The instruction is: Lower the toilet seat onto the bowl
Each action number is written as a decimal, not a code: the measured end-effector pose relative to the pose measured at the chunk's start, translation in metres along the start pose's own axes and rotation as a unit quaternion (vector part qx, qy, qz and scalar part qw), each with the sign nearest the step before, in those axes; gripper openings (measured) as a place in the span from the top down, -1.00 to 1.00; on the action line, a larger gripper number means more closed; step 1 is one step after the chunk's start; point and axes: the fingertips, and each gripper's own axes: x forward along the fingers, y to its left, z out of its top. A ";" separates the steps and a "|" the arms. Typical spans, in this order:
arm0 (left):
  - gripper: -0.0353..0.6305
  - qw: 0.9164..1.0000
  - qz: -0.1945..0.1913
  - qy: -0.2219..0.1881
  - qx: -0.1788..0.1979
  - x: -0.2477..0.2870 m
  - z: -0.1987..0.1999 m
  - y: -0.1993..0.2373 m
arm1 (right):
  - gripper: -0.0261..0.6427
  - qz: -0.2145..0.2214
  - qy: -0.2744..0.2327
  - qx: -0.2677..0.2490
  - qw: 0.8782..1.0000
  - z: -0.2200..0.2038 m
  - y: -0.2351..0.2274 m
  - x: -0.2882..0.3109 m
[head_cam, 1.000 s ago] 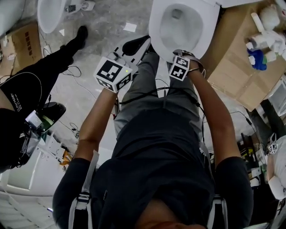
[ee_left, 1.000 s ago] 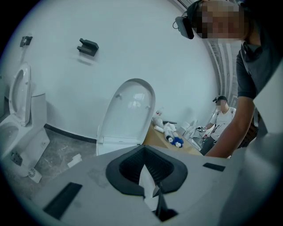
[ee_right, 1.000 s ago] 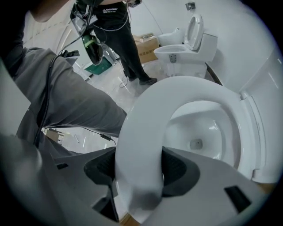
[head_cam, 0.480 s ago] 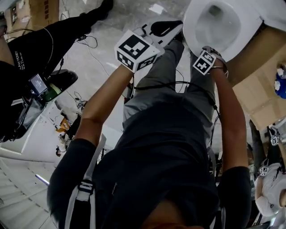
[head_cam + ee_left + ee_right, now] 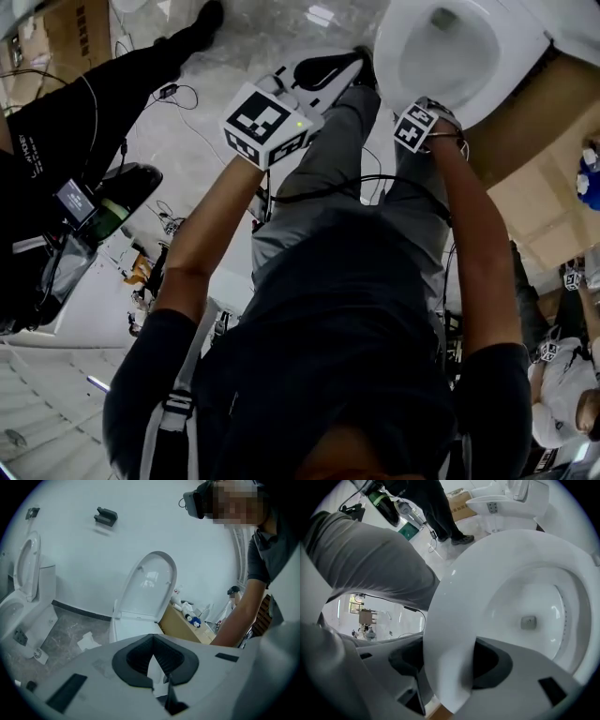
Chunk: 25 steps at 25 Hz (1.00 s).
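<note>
The white toilet [image 5: 450, 52] stands at the top right of the head view. Its lid [image 5: 150, 585] is upright against the wall in the left gripper view. My right gripper [image 5: 419, 111] is at the front rim, and its jaws are shut on the front edge of the white toilet seat [image 5: 454, 616]. Past the ring the bowl [image 5: 529, 616] with its drain shows. Whether the seat rests on the bowl I cannot tell. My left gripper [image 5: 281, 84] hangs above the left knee, away from the toilet. It [image 5: 154, 660] is shut with nothing between the pads.
A cardboard box [image 5: 553, 187] with bottles [image 5: 190, 613] stands right of the toilet. A second toilet [image 5: 28, 573] is at the left wall. Another person in black [image 5: 66, 122] stands at the left. Cables [image 5: 173, 89] and paper scraps [image 5: 89, 641] lie on the marbled floor.
The head view has swung, so the toilet sits further to the upper right. My right gripper stays on the toilet's front rim. The left gripper stays near the left knee.
</note>
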 end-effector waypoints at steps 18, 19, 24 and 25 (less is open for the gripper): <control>0.88 0.999 0.004 0.022 -0.028 0.022 -0.028 0.038 | 0.07 0.077 0.031 0.011 0.997 0.007 -0.028 0.052; 0.88 0.999 0.005 0.023 -0.030 0.022 -0.030 0.037 | 0.06 0.081 0.027 0.012 0.996 0.008 -0.027 0.051; 0.88 0.999 0.001 0.020 -0.025 0.021 -0.024 0.019 | 0.05 0.074 -0.063 0.108 0.989 0.018 -0.037 0.025; 0.88 1.000 -0.001 0.016 -0.022 0.020 -0.020 0.014 | 0.05 0.060 -0.098 0.129 0.985 0.020 -0.043 0.012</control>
